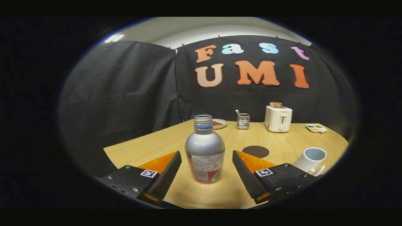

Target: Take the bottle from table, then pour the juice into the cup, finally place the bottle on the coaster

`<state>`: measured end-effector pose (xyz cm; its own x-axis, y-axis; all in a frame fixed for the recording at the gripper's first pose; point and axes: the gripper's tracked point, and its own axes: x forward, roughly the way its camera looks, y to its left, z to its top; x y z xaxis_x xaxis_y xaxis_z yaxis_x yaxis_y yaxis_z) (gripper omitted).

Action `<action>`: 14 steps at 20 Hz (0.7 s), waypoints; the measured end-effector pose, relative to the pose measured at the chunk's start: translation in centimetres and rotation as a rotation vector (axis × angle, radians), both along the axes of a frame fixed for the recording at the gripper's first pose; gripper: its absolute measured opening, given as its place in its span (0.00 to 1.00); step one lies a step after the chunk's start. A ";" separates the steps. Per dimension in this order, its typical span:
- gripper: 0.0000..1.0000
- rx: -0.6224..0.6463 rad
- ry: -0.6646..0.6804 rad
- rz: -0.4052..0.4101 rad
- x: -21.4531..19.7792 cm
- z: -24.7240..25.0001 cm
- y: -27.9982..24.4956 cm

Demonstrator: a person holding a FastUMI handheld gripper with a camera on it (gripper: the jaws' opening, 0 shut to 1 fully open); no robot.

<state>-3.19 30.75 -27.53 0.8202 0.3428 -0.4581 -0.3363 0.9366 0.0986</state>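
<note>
While the gripper (207, 160) hangs spread wide, fingers apart and clear of the bottle (205, 150) standing upright between them on the table (157, 141), cap off, dark round coaster (255, 151) just beyond the right finger, cup (311, 159) near it, toaster (278, 118) far back.

- A staged recording booth, not a lived-in home: black cloth (125, 91) hangs as walls, pinned along its top edge, with a plain pale ceiling (201, 29) above.
- One wooden desk (282, 139) is dressed like a breakfast corner: a white toaster (278, 118) holding a slice, a small wire rack (243, 121), a plate (219, 123), a little dish (316, 128).
- Nearer stand a bottle (204, 150), a round dark coaster (255, 151) and a white cup (310, 159).
</note>
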 end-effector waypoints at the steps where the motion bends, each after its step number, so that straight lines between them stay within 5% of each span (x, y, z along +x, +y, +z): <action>1: 0.95 0.000 0.011 -0.008 0.0 -0.5 0.3; 7: 0.80 0.008 0.004 -0.063 1.1 -0.9 0.8; 14: 0.76 0.104 0.023 -0.101 1.2 0.2 0.9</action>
<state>-2.01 31.61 -27.36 0.8426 0.3055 -0.4434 -0.2370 0.9499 0.2040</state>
